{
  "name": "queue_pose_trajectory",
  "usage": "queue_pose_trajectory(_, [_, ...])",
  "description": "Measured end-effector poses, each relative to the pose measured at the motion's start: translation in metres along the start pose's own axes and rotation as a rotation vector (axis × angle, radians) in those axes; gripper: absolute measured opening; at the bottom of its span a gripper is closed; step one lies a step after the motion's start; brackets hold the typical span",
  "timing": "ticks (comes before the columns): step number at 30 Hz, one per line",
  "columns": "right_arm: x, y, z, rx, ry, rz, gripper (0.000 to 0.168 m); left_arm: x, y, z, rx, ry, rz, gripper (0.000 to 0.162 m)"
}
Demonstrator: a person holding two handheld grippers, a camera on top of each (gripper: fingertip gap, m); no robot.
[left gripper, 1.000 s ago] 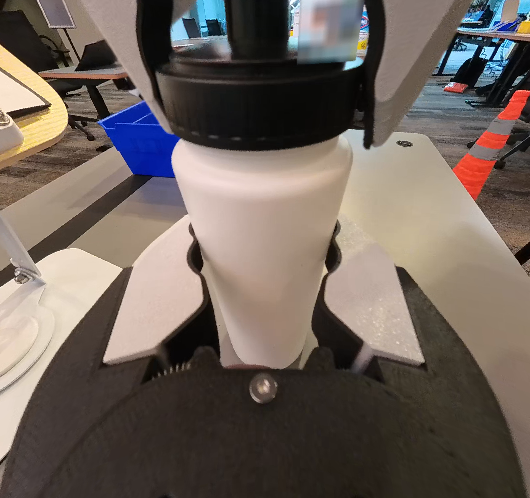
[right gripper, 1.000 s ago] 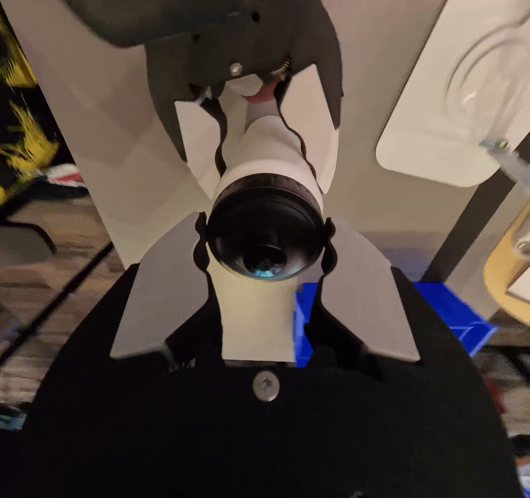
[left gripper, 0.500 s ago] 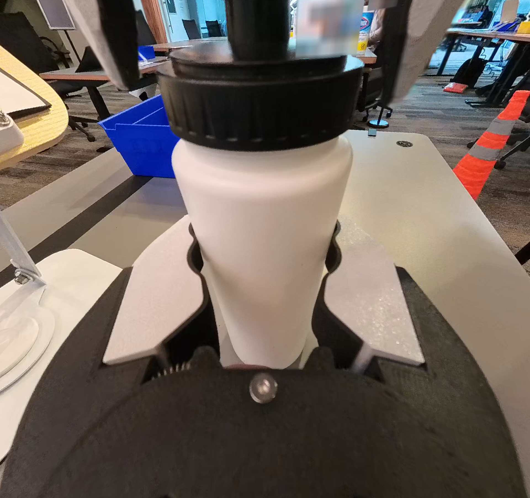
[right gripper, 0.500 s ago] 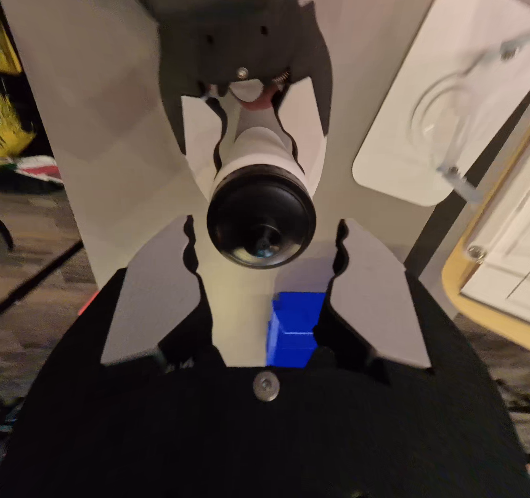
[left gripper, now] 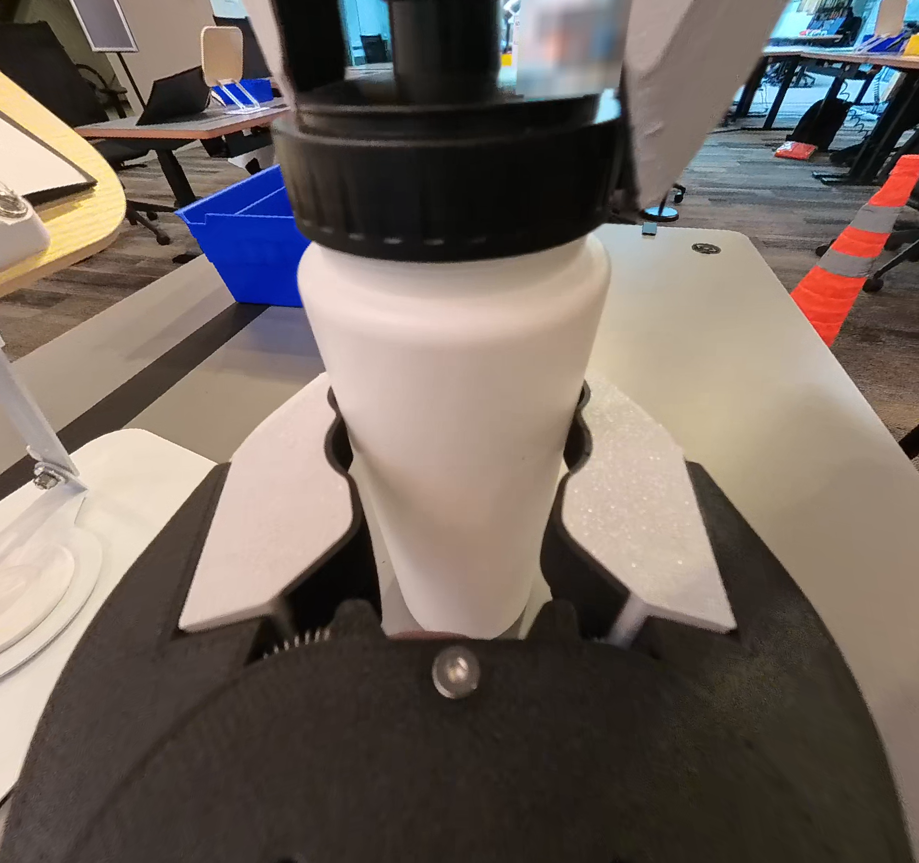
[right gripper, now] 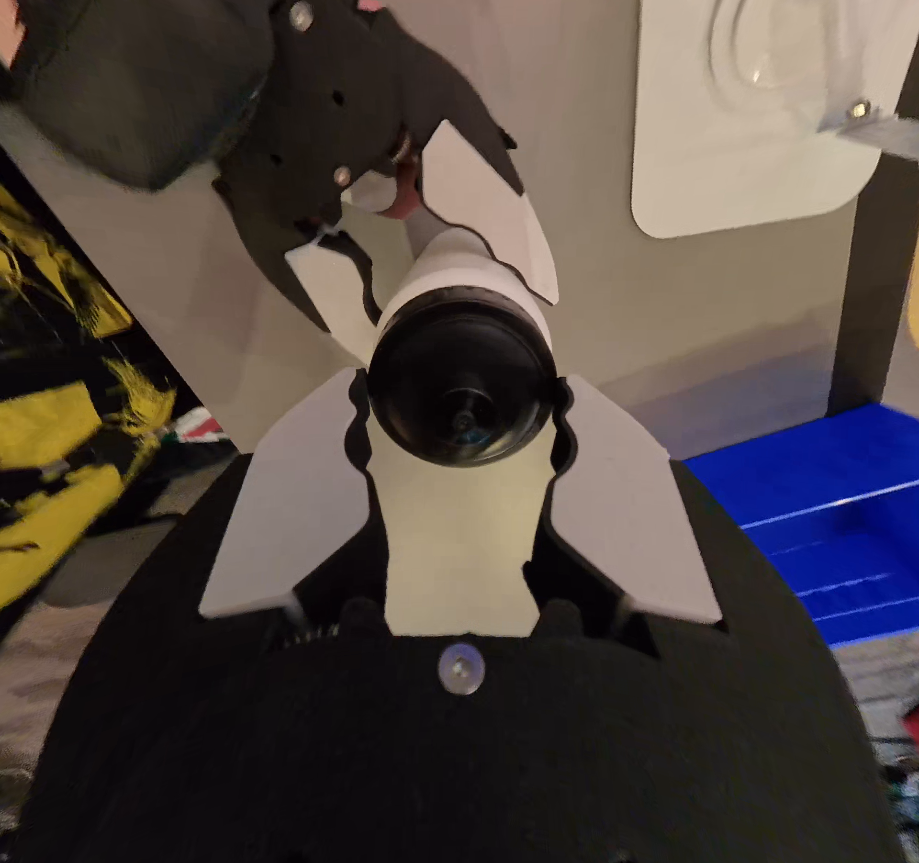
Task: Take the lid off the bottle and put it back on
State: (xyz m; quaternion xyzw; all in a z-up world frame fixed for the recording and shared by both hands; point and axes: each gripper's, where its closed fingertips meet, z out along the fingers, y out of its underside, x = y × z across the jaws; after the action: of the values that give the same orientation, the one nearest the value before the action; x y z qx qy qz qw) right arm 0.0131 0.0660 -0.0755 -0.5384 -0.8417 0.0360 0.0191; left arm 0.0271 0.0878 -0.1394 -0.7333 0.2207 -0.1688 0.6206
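Your left gripper (left gripper: pixel 455 446) clamps the upright white plastic bottle (left gripper: pixel 455 391); your right gripper (right gripper: pixel 460 406) closes on its ribbed black screw lid (left gripper: pixel 450 182).

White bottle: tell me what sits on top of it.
A black lid with a spout caps the white bottle, the right gripper closed around it. The lid hides the bottle's mouth.

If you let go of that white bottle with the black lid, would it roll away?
Probably, if it landed on its side: the smooth white plastic bottle is round, so it could roll across the pale table. Upright it may tip, being tall with a wide black ribbed lid on top. Its slick wall looks slippery, though the left gripper clamps it firmly.
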Motion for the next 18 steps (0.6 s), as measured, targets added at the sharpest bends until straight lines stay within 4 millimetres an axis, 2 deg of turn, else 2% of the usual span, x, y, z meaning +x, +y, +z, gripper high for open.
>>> queue_pose_trajectory(2, [0.003, 0.000, -0.004, 0.006, 0.004, -0.087, 0.088, 0.000, 0.000, 0.000, 0.000, -0.003, -0.001, 0.085])
queue_pose_trajectory(4, [0.005, -0.004, -0.010, 0.020, 0.031, -0.219, 0.077, 0.000, 0.000, 0.001, -0.001, -0.004, 0.001, 0.085])
queue_pose_trajectory(5, [0.006, -0.005, -0.012, 0.019, 0.046, -0.270, 0.079, 0.000, 0.000, 0.001, -0.002, -0.006, 0.001, 0.085])
queue_pose_trajectory(7, [0.001, -0.004, -0.012, -0.012, 0.037, -0.372, 0.070, 0.000, 0.000, 0.001, 0.000, -0.005, 0.000, 0.085])
queue_pose_trajectory(11, [0.002, 0.002, -0.005, -0.106, 0.050, -0.509, 0.071, 0.000, 0.000, 0.002, 0.003, -0.003, -0.002, 0.085])
queue_pose_trajectory(15, [0.000, 0.003, -0.003, -0.117, 0.030, -0.492, 0.070, 0.000, 0.000, 0.002, 0.003, -0.004, -0.002, 0.085])
queue_pose_trajectory(18, [0.000, 0.003, -0.004, -0.105, 0.001, -0.277, 0.070, 0.000, 0.000, 0.002, 0.002, -0.008, -0.005, 0.085])
